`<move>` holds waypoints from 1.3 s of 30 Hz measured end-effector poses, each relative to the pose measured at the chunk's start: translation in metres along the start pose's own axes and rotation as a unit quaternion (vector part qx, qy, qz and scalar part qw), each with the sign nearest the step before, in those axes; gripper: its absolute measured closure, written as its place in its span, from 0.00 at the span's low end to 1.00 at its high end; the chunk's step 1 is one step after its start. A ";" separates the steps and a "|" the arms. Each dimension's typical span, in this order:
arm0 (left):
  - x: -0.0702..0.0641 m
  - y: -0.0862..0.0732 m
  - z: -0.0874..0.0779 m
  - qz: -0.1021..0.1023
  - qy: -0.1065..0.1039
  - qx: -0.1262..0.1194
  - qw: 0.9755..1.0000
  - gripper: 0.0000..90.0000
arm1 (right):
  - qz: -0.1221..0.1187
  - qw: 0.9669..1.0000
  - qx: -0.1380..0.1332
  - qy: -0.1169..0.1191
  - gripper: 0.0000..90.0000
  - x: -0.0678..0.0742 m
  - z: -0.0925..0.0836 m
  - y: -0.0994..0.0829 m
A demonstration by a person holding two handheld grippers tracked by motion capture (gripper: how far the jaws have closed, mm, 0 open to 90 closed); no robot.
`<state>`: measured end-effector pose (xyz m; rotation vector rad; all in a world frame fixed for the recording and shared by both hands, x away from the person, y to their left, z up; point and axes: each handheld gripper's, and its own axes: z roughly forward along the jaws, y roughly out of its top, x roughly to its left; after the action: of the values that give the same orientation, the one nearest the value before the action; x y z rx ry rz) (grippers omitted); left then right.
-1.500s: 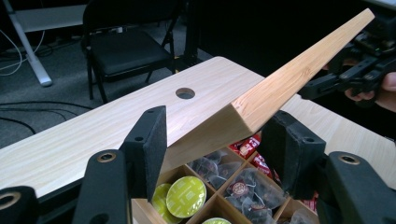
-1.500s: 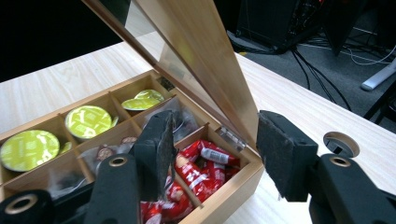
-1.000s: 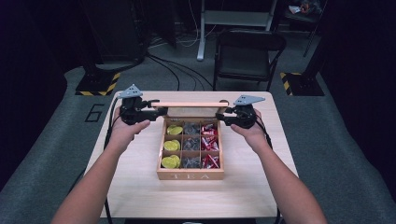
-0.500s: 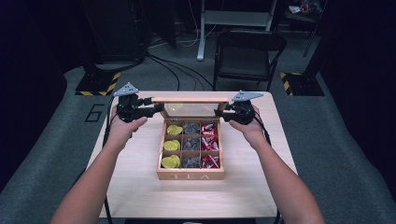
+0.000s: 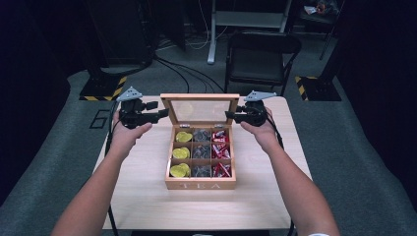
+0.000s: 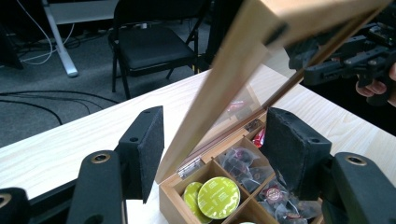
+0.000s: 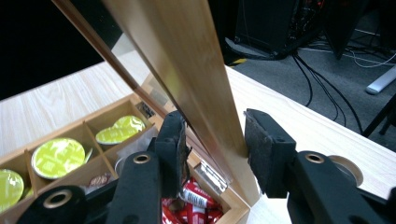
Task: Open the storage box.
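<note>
A wooden tea box (image 5: 200, 185) stands mid-table with its glass-paned lid (image 5: 200, 97) raised almost upright. Its compartments hold yellow-green capsules (image 5: 181, 153), dark sachets (image 5: 201, 152) and red packets (image 5: 220, 152). My left gripper (image 5: 164, 113) is at the lid's left edge. Its jaws have just been opening, and in the left gripper view the lid (image 6: 219, 84) passes between the pads with gaps on both sides. My right gripper (image 5: 230, 115) is at the lid's right edge. In the right gripper view both pads of that gripper (image 7: 212, 144) press on the lid's frame (image 7: 196, 70).
The light wooden table (image 5: 147, 196) has bare room left, right and in front of the box. A black folding chair (image 5: 260, 54) stands just beyond the far edge. Cables (image 5: 187, 69) run over the grey floor behind it.
The lid has swung up from a low tilt to nearly upright, and its glass pane now faces the high camera. Both grippers rose with it. The left jaws have spread off the lid.
</note>
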<state>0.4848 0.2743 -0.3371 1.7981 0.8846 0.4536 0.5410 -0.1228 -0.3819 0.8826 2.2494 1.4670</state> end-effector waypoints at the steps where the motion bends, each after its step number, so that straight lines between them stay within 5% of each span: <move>1: -0.001 -0.001 -0.001 0.002 0.002 0.000 1.000 0.43 | -0.001 1.000 -0.004 0.001 0.66 -0.001 0.001 0.000; 19: -0.001 -0.027 -0.014 -0.003 0.015 0.004 1.000 0.43 | 0.032 0.999 0.003 0.000 0.67 -0.014 0.008 0.008; 39: -0.024 -0.047 -0.021 0.008 0.003 0.003 1.000 0.42 | 0.058 0.998 0.009 0.002 0.71 -0.033 0.021 0.017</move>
<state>0.4379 0.2786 -0.3697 1.8106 0.8770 0.4682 0.5834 -0.1246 -0.3781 1.0335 2.2519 1.5014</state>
